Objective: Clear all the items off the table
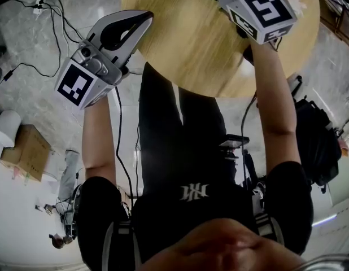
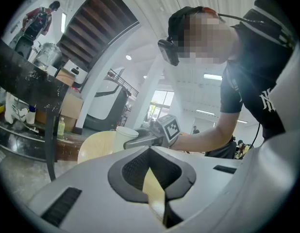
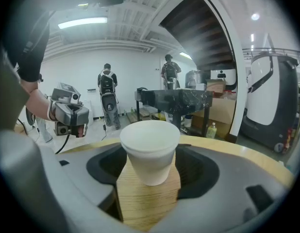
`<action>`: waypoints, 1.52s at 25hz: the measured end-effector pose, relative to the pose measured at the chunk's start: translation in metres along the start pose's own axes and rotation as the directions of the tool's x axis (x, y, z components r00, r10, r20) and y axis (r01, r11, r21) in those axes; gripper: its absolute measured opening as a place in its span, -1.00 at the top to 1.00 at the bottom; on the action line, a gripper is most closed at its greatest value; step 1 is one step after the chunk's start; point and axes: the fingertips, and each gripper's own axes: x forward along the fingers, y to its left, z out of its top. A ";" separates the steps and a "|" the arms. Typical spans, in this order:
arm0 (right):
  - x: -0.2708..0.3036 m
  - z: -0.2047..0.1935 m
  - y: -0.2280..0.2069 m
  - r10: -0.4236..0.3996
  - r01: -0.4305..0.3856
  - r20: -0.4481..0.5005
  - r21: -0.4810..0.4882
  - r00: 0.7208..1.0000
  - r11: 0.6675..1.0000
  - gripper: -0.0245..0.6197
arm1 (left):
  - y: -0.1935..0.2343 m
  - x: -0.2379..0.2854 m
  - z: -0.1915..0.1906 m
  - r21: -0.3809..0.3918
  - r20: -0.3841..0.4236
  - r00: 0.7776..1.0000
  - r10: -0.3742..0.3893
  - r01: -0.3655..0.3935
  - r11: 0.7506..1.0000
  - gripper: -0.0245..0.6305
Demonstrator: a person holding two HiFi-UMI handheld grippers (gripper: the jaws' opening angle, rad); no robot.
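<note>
Right tool [image 3: 149, 174] stood released around light, crushable foam cup [image 3: 150, 149] on worktop [image 3: 247, 155]; grip mid-wall gently. Left tool [image 2: 150, 154] clenched, empty.

The surface [image 3: 149, 198] is pale wood, matt, with fine straight grain. The cup [image 3: 150, 154] looks like white foam, dull and slightly grainy. The fingers [image 3: 201, 171] are smooth grey plastic lined with black ribbed pads. The floor [image 1: 27, 95] is glossy veined stone.

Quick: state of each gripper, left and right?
Left gripper: shut, holding nothing.
Right gripper: open, with a white foam cup standing between its jaws, not gripped.
</note>
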 end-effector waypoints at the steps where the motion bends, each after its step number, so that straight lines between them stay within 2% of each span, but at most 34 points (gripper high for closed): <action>1: -0.002 0.003 0.002 -0.002 0.002 0.002 -0.004 1.000 1.000 -0.06 | -0.001 -0.002 0.001 -0.007 0.003 1.000 0.009 -0.009 1.000 0.89; 8: -0.031 0.057 0.037 0.019 -0.017 0.047 -0.035 0.999 0.999 -0.04 | -0.021 -0.024 0.033 -0.003 0.027 0.998 0.055 -0.055 0.998 0.89; 13: -0.075 0.115 0.055 0.031 -0.027 0.093 -0.041 0.995 0.999 -0.04 | -0.045 -0.041 0.089 0.007 0.074 0.988 0.134 -0.135 0.991 0.89; 18: -0.105 0.206 0.064 0.030 -0.012 0.187 -0.096 0.982 0.995 -0.04 | -0.057 -0.075 0.159 0.043 0.125 0.968 0.217 -0.223 0.974 0.89; 22: -0.112 0.277 0.080 0.001 0.033 0.235 -0.140 0.972 0.990 -0.03 | -0.061 -0.116 0.204 0.062 0.174 0.962 0.210 -0.223 0.973 0.89; 26: -0.106 0.340 0.090 -0.049 0.102 0.279 -0.181 0.959 0.978 -0.03 | -0.047 -0.156 0.246 0.118 0.204 0.955 0.216 -0.243 0.963 0.89; 30: -0.103 0.385 0.098 -0.082 0.152 0.310 -0.210 0.947 0.966 -0.03 | -0.036 -0.182 0.285 0.157 0.248 0.950 0.190 -0.233 0.960 0.89; 38: -0.082 0.446 0.109 -0.092 0.179 0.355 -0.222 0.930 0.958 -0.01 | -0.020 -0.210 0.329 0.251 0.216 0.967 0.132 -0.186 0.950 0.89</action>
